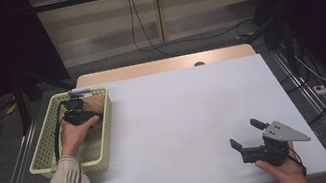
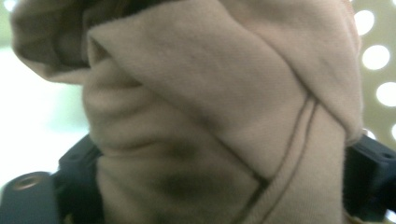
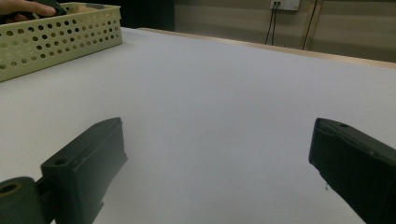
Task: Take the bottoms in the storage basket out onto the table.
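- At about 9 o'clock on the table, near its left edge, sits a pale yellow perforated basket (image 1: pixel 105 141), its long side running away from the person.
- The person's left hand (image 1: pixel 73 135), in a plaid sleeve, reaches into the basket and holds the left gripper (image 1: pixel 78 114) low over its far half.
- Inside the basket lies a tan cloth (image 1: pixel 94 103), bunched toward the far right corner. In the left gripper view the cloth (image 2: pixel 210 116) sits right up against the camera, soft and folded, with a stitched seam running across it.
- The left gripper's black jaws show at either side of the cloth, with the fabric lying between them. They appear to be closing on it or already pinching it, but whether the grip is firm cannot be told from these pictures.
- The middle of the white table top (image 1: pixel 181 118) is bare.
- At about 4 o'clock, near the front right corner, the person's right hand holds the right gripper (image 1: pixel 252 136) just above the table. Its jaws stand wide apart and hold nothing.
- Judged as progress: the work looks to be at its start. The cloth is still in the basket and not yet lifted out, so the removal, and whatever is to be done with the cloth on the table, remains ahead. The right gripper seems to be waiting for its part.
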Action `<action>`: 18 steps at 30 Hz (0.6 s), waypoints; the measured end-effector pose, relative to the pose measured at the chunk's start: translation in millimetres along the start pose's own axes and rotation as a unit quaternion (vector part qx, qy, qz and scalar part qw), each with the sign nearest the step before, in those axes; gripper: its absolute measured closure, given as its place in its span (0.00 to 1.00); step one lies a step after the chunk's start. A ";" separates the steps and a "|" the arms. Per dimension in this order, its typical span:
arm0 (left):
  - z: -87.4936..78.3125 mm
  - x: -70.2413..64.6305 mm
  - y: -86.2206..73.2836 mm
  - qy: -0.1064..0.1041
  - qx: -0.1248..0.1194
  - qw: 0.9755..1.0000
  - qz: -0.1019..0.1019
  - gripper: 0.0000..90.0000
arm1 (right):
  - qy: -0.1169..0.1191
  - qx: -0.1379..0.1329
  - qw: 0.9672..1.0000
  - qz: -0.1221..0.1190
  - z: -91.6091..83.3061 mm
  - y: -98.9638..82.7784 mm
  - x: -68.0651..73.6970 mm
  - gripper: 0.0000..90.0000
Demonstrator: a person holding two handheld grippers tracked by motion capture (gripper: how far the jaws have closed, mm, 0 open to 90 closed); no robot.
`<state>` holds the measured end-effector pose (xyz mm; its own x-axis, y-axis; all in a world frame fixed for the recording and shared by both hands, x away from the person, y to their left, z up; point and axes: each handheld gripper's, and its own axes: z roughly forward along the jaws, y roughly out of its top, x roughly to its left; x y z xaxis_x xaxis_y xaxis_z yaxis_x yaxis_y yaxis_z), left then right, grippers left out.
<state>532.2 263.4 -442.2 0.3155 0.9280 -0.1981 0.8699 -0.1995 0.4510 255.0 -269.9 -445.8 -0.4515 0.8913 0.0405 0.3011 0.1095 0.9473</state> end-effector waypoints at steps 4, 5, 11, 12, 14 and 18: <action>-2.4 -3.5 0.0 -0.011 0.007 1.000 -0.016 0.31 | 0.001 0.001 1.000 0.000 -0.2 0.0 0.3 0.04; -3.3 -3.8 0.6 -0.016 0.011 1.000 -0.012 0.36 | 0.000 0.002 1.000 0.001 -0.2 0.0 0.4 0.04; -5.2 -7.7 -0.1 -0.025 0.006 1.000 -0.008 0.54 | 0.003 0.001 1.000 -0.001 -0.4 -0.1 0.3 0.04; -5.4 -7.9 -0.3 -0.025 0.006 1.000 -0.007 0.55 | 0.002 0.001 1.000 -0.001 -0.5 0.0 0.2 0.04; -6.0 -9.3 -0.3 -0.022 0.004 1.000 -0.006 0.56 | 0.001 0.001 1.000 0.000 -0.2 0.0 0.0 0.04; -8.2 -12.0 0.7 -0.009 0.002 1.000 0.004 0.58 | 0.001 0.002 1.000 0.001 0.3 -0.1 0.6 0.04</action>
<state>526.0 254.7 -432.4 0.3291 0.9204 -0.2110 0.8691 -0.2079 0.4488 254.9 -269.3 -446.0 -0.4519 0.8910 0.0435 0.3056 0.1088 0.9459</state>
